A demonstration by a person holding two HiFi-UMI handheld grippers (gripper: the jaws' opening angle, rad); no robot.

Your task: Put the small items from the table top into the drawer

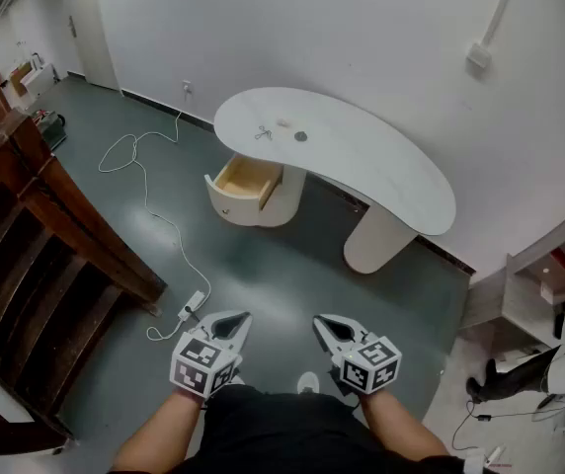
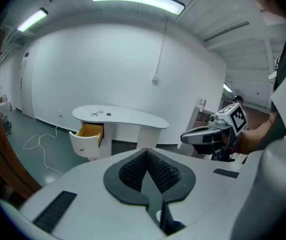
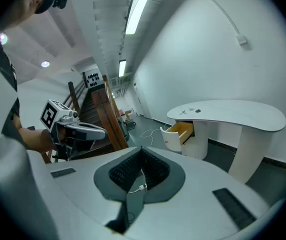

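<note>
On the white table (image 1: 381, 166) lie three small items (image 1: 300, 136) (one dark, round); all fingers (image 1: 233, 326) closed, empty.

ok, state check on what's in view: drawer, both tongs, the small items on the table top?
drawer: open, nothing visible inside
left tongs: shut, empty
right tongs: shut, empty
metal item: on table top, not stowed
pale item: on table top, not stowed
dark round item: on table top, not stowed
</note>
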